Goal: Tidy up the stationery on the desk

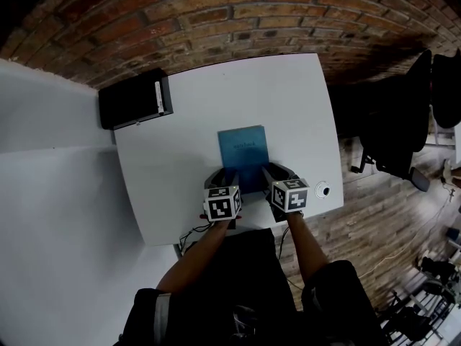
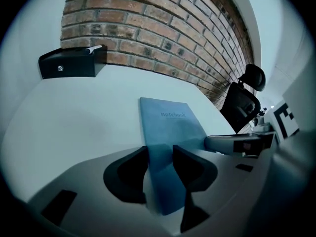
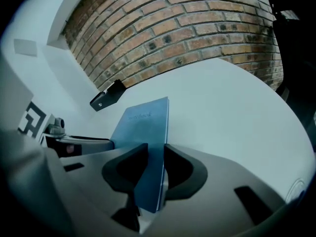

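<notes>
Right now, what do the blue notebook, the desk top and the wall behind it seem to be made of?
The blue notebook looks like paper under a matte card cover: thin, flat, no gloss. The desk top seems smooth white laminate or painted board; I cannot tell which. The wall is rough red-brown brick with pale mortar lines.

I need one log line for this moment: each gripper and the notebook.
left gripper: shut on notebook | right gripper: shut on notebook | notebook: blue, near edge held by both, over white desk
</notes>
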